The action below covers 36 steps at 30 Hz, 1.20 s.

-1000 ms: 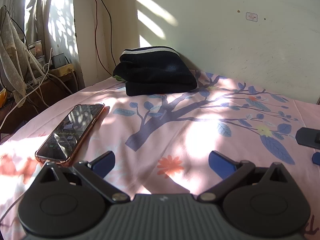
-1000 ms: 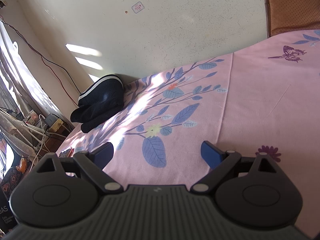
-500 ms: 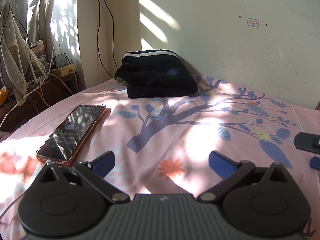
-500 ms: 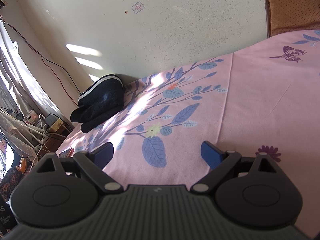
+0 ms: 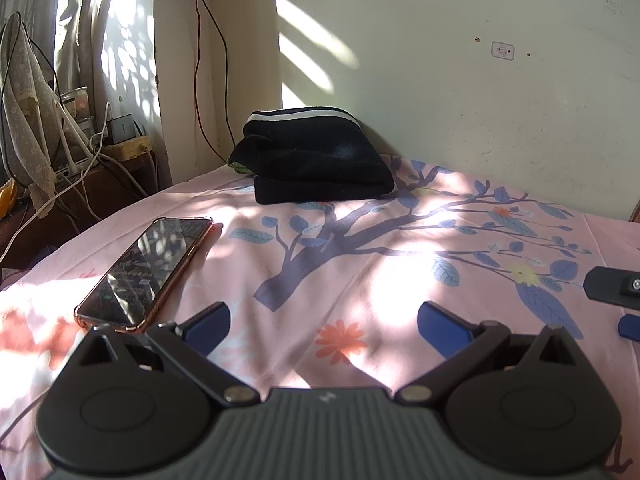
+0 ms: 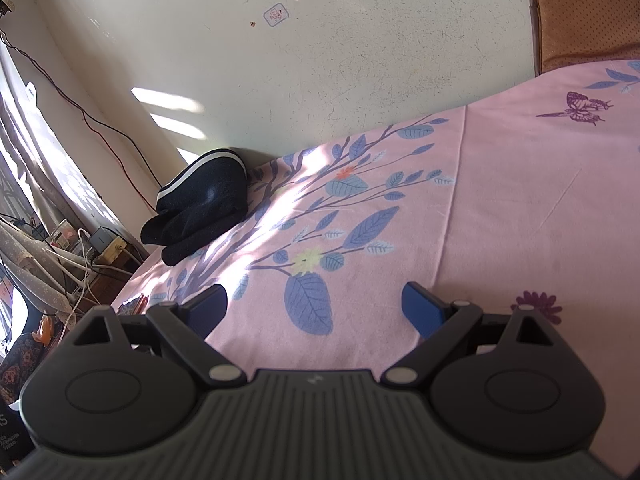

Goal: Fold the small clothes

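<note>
A folded black garment with a white stripe (image 5: 316,156) lies in a small stack on the pink floral bedsheet (image 5: 360,240) near the wall. It also shows in the right wrist view (image 6: 204,204) at the far left. My left gripper (image 5: 324,320) is open and empty, low over the sheet, well short of the stack. My right gripper (image 6: 314,310) is open and empty over the leaf print. Part of the right gripper (image 5: 616,292) shows at the right edge of the left wrist view.
A phone in a copper case (image 5: 148,268) lies on the sheet left of my left gripper. A side table with cables and chargers (image 5: 100,148) stands past the bed's left edge. The wall (image 5: 480,100) runs behind the bed. A brown cushion (image 6: 588,8) is at far right.
The left wrist view has tilted up a little, so the stack and phone sit slightly lower. The right gripper has not moved. Both stay open.
</note>
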Tool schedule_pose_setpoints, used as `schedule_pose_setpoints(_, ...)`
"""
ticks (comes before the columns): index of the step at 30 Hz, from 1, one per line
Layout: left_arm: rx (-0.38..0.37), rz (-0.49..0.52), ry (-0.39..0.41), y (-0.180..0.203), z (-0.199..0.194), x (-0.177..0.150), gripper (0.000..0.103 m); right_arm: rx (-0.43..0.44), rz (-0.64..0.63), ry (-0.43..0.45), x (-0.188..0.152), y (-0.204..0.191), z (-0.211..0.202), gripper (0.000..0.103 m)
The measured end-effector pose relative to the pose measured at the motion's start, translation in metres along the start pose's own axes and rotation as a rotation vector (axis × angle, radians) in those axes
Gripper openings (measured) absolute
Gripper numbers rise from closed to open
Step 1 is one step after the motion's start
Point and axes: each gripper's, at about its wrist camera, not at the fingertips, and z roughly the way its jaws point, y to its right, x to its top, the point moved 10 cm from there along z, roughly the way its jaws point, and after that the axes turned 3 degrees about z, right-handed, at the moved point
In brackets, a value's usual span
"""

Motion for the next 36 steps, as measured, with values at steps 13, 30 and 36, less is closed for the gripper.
schedule_pose_setpoints(13, 0.017, -0.009, 0.005, -0.0038, -0.0013, 0.0, 0.103, 0.0, 0.0, 0.0, 0.0, 0.0, -0.0001, 0.096)
schedule_pose_setpoints(30, -0.024, -0.02, 0.006, -0.0021, -0.0024, 0.0005, 0.103, 0.0, 0.0, 0.0, -0.0001, 0.0001, 0.0, 0.096)
schedule_pose_setpoints(36, -0.019, 0.018, 0.026, 0.0033, -0.0059, 0.0019, 0.103, 0.0, 0.0, 0.0, 0.0, 0.0002, 0.0, 0.096)
